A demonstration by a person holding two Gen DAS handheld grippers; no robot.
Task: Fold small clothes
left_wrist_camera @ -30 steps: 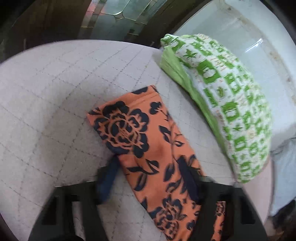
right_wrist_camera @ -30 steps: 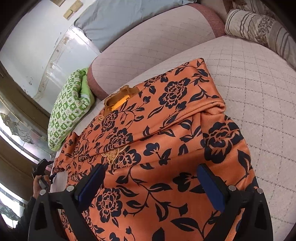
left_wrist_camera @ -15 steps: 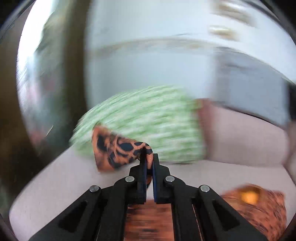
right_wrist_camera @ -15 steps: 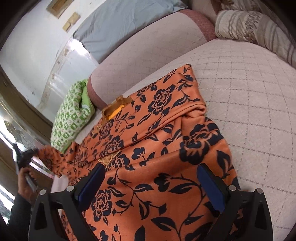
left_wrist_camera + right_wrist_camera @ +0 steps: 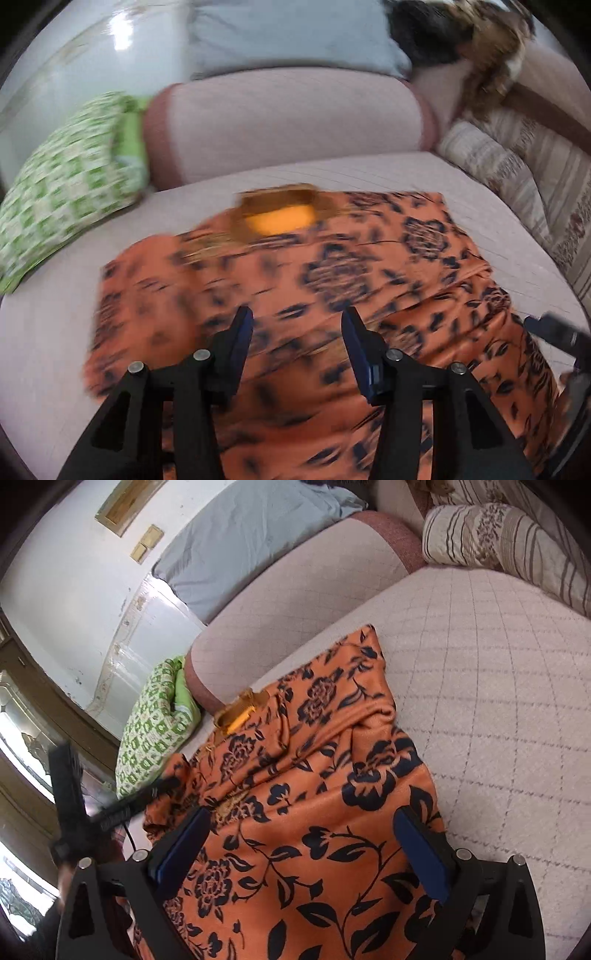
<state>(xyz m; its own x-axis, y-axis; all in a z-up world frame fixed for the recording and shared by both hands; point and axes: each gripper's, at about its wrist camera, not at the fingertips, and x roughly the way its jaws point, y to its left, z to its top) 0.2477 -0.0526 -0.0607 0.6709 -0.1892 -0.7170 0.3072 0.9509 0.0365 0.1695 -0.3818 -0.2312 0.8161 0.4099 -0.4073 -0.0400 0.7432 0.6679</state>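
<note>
An orange garment with a black flower print [image 5: 332, 280] lies on the quilted pale sofa seat [image 5: 48, 350], its brown neck opening [image 5: 280, 214] toward the backrest. Both sleeves are folded in over the body. My left gripper [image 5: 297, 319] is open and empty just above the garment's middle. My right gripper [image 5: 303, 818] is open over the garment [image 5: 314, 775] near its lower right part, holding nothing. The left gripper also shows at the left edge of the right wrist view [image 5: 122, 808]. The left wrist view is motion-blurred.
A green and white patterned cushion [image 5: 66, 192] lies at the seat's left end. The pink-edged backrest cushion [image 5: 288, 122] stands behind the garment. Striped beige pillows [image 5: 509, 546] sit at the right. A grey cloth [image 5: 251, 528] drapes over the backrest.
My left gripper shut on the left sleeve, lifted it, carried it over the garment's body, then opened and let it go. My right gripper stayed open over the garment.
</note>
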